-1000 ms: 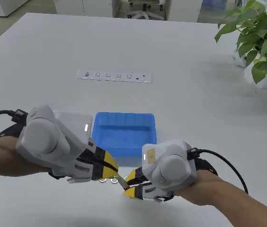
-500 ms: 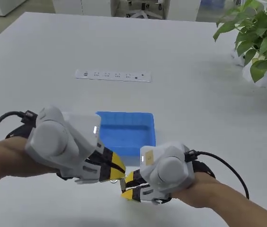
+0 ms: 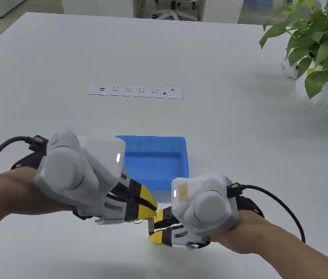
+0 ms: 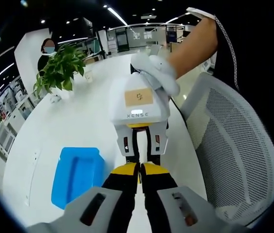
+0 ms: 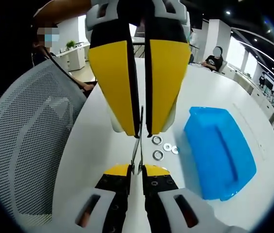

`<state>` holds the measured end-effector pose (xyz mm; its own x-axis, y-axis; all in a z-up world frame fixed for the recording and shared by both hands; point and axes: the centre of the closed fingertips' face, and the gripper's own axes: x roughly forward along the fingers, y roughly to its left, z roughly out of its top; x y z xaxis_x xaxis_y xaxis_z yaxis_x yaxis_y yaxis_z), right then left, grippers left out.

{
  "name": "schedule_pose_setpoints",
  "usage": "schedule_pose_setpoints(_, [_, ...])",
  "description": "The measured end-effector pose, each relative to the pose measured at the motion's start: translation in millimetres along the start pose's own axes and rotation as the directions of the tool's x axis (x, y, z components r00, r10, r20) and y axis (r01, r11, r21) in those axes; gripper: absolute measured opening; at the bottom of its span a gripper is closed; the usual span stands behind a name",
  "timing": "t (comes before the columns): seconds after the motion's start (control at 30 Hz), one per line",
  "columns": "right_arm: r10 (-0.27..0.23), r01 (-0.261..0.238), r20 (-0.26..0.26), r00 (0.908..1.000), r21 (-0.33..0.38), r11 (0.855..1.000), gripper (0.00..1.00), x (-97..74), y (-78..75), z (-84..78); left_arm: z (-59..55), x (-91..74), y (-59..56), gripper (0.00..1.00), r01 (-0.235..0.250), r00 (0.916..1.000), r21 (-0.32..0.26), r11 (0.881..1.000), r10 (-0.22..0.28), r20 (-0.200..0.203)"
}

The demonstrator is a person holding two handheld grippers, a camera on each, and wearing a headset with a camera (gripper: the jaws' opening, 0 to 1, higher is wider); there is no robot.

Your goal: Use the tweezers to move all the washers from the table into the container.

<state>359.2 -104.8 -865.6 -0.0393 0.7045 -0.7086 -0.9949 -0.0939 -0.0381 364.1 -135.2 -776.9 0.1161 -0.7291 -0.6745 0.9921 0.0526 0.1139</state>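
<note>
Underneath everything: the white table [image 3: 239, 145] is carrying the whole job, with the work gathering at its near edge, close to the person.
Container: the blue container [image 3: 152, 160] is sitting open side up at 12 o'clock from where the two tools are meeting. What shows of its floor is looking bare, so I am judging the moving not yet begun.
Left gripper: the left gripper [image 3: 151, 207] is reaching in from 9 o'clock, its yellow jaws pinching down to a slit on the shaft of the tweezers.
Right gripper: the right gripper [image 3: 155, 226] is coming in from 3 o'clock, nose to nose with the other, its jaws clamping the tweezers' near end.
Tweezers: the tweezers [image 5: 140, 128] are running as a thin steel strip through both pairs of jaws, off the table. The double hold is probably serving to settle the grip or pass the tool across before any picking.
Washers: the washers [image 5: 158, 155], four by my count, are lying flat on the table at 1 o'clock from the right gripper's tips, just beside the container's near wall, making for a short carry.
</note>
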Motion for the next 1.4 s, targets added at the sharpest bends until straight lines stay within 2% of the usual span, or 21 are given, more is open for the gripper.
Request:
schedule_pose_setpoints(0.2, [0.003, -0.003, 0.004, 1.0000, 0.000, 1.000, 0.11, 0.6, -0.1, 0.8, -7.1, 2.5, -0.4, 0.08, 0.007, 0.9999, -0.022, 1.000, -0.007, 0.008])
schedule_pose_setpoints(0.47, [0.004, -0.004, 0.008, 1.0000, 0.004, 1.000, 0.11, 0.4, 0.1, 0.4, -13.2, 4.4, -2.5, 0.07, 0.011, 0.9998, -0.021, 1.000, -0.010, 0.017])
schedule_pose_setpoints(0.73, [0.006, -0.006, 0.009, 0.9999, 0.009, 1.000, 0.11, -1.0, 0.7, -1.9, -8.4, 8.3, -3.3, 0.06, 0.017, 0.9985, -0.024, 1.000, -0.016, 0.053])
schedule_pose_setpoints(1.07, [0.006, -0.006, 0.014, 0.9999, 0.007, 1.000, 0.11, -3.5, 0.6, -1.2, -6.0, 7.2, -5.3, 0.05, 0.031, 0.9980, -0.015, 0.999, -0.030, 0.055])
schedule_pose_setpoints(1.4, [-0.012, 0.012, 0.022, 0.9997, 0.004, 1.000, 0.12, -10.0, -5.5, 1.1, 1.7, 3.4, -0.6, 0.04, 0.032, 0.9976, -0.015, 0.999, -0.031, 0.062])
